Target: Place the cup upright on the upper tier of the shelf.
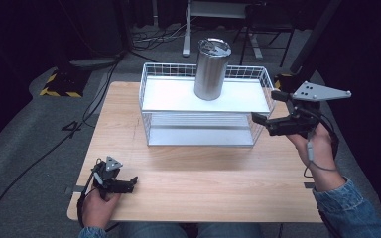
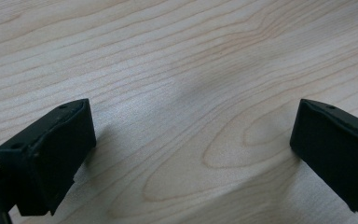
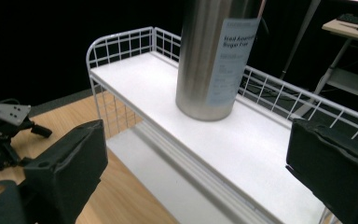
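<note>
— Looking at the right tool (image 1: 268,113) first. Hanging in the air just beside the right end of the white wire rack with two shelves (image 1: 151,91). Jaws standing wide apart, gripping nothing. Pointing left, toward the rack.

— And sitting where, the tall shiny steel cup with a lid (image 1: 211,69)?

— Standing upright on the white top shelf (image 1: 168,96), near the back, a bit right of the middle. Wearing a pale paper label (image 3: 232,56) with small print, too small to read. Staying apart from the right tool, not touching it.

— Seeing the same thing from the right gripper view?

— Yes. Showing the steel cup (image 3: 212,56) ahead between the two black jaws, with the white shelf (image 3: 168,107) under it and the wire rim (image 3: 121,44) running around it.

— And the left tool (image 1: 129,182)?

— Resting low at the near left corner of the light wooden tabletop (image 1: 188,173), well apart from the rack. Jaws standing wide apart too, holding nothing. Looking down at bare wood grain (image 2: 182,93) in the left gripper view.

— Sitting where, the rack?

— Standing on the tabletop, toward the far edge, near the middle.
</note>
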`<state>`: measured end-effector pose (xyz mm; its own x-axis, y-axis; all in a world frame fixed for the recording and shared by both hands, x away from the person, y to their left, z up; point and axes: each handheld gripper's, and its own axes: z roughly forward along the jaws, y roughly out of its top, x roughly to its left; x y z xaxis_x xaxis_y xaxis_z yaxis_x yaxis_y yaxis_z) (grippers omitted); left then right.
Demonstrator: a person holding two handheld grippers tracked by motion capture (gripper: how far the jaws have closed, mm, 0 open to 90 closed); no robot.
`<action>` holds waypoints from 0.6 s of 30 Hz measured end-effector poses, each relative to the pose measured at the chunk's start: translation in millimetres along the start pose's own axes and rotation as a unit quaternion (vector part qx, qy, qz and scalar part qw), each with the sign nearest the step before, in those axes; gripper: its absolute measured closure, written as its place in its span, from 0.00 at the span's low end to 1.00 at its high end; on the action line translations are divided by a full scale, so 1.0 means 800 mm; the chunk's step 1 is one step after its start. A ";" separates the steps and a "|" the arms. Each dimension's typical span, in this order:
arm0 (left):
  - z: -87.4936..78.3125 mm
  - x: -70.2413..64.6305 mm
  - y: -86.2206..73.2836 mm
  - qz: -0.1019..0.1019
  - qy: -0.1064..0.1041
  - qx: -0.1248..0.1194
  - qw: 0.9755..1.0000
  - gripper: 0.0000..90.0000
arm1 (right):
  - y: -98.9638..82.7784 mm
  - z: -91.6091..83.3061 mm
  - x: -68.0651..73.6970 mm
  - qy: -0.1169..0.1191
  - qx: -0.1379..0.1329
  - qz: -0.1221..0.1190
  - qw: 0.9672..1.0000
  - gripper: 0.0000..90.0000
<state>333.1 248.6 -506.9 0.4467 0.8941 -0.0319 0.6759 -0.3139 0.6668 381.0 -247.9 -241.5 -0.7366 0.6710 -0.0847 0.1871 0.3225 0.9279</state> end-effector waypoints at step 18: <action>0.000 -0.001 0.000 -0.001 0.002 0.000 1.000 0.01 | -0.097 -0.007 0.018 -0.014 0.030 0.029 0.999 0.06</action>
<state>332.6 248.4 -506.9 0.4431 0.8959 -0.0312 0.6767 -0.3114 0.6671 352.1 -266.8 -313.1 -0.7046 0.7083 -0.0428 0.2678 0.3213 0.9083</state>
